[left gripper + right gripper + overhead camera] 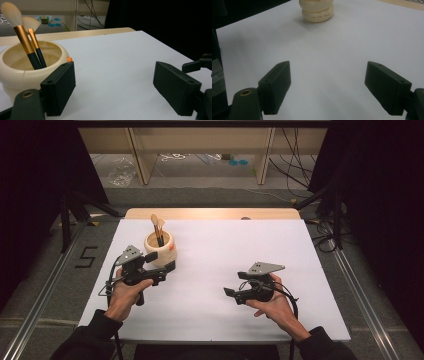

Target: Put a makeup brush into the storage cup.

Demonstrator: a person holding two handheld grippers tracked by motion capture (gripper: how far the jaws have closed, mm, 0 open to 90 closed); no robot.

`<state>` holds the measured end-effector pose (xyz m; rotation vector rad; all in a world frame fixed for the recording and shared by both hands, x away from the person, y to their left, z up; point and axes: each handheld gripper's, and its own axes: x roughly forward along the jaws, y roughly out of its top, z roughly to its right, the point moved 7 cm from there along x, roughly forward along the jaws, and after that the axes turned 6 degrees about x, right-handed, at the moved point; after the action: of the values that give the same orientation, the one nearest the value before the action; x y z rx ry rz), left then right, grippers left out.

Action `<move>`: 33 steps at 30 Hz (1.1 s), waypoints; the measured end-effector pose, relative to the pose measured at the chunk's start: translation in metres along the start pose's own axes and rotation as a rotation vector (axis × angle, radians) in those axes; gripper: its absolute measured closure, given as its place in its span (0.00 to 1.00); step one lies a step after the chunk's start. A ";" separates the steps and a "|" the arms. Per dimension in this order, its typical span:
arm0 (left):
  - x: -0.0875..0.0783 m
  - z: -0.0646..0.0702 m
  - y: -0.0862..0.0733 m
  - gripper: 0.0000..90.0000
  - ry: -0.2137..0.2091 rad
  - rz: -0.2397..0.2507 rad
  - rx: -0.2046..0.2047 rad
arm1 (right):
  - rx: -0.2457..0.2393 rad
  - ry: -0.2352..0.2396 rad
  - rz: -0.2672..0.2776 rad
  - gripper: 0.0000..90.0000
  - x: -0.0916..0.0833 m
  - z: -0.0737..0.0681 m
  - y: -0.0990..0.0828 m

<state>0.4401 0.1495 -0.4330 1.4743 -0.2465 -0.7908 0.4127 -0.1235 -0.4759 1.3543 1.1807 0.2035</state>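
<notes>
Cream brush pot [160, 248] w/ two makeup brushes [26, 42] is sitting far-left, prob rigid, slick & tippy, best gripped at rim; left gripper [161, 261] & right gripper [231, 292] both gaping, holding nothing.

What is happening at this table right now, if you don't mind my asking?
A person holds a gripper in each hand over a white table. The left gripper sits beside a cream pot holding two makeup brushes, jaws open, nothing grasped. The right gripper hovers apart over bare table, jaws open too.
</notes>
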 end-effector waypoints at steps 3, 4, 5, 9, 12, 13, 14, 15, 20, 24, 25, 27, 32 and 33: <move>-0.001 0.001 -0.004 0.20 0.000 -0.006 0.005 | 0.002 -0.002 0.002 0.24 0.000 0.000 0.000; -0.002 0.001 -0.005 0.20 0.000 -0.012 0.012 | -0.004 0.000 0.003 0.24 0.000 0.000 0.000; -0.002 0.002 -0.006 0.20 0.001 -0.012 0.008 | -0.001 0.002 -0.001 0.24 0.000 0.000 0.000; -0.002 0.006 -0.012 0.19 -0.015 -0.027 0.010 | -0.010 -0.008 0.021 0.23 0.001 0.000 0.002; -0.002 0.011 -0.016 0.18 -0.028 -0.036 0.009 | -0.002 -0.010 0.010 0.22 0.000 -0.001 0.001; -0.002 0.012 -0.017 0.18 -0.032 -0.038 0.015 | -0.001 -0.012 0.013 0.21 0.000 -0.001 0.002; -0.002 0.013 -0.019 0.18 -0.035 -0.042 0.014 | -0.001 -0.018 0.020 0.21 0.000 -0.002 0.003; -0.003 0.014 -0.020 0.18 -0.037 -0.044 0.018 | -0.003 -0.012 0.023 0.21 0.000 -0.003 0.003; -0.007 0.019 -0.023 0.18 -0.042 -0.044 0.045 | -0.008 -0.018 0.024 0.20 -0.001 -0.004 0.004; -0.009 0.023 -0.025 0.18 -0.043 -0.045 0.051 | 0.000 -0.026 0.034 0.20 -0.001 -0.003 0.004; -0.009 0.024 -0.026 0.18 -0.044 -0.046 0.050 | -0.003 -0.030 0.037 0.20 -0.001 -0.002 0.005; -0.009 0.026 -0.028 0.18 -0.046 -0.052 0.047 | 0.000 -0.020 0.036 0.20 -0.001 -0.002 0.005; -0.010 0.028 -0.033 0.18 -0.043 -0.068 0.054 | -0.001 -0.028 0.035 0.20 -0.001 -0.003 0.004; -0.010 0.029 -0.035 0.18 -0.044 -0.072 0.056 | -0.001 -0.027 0.035 0.20 -0.002 -0.003 0.004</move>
<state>0.4041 0.1359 -0.4593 1.5261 -0.2521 -0.8810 0.4122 -0.1217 -0.4709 1.3735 1.1349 0.2102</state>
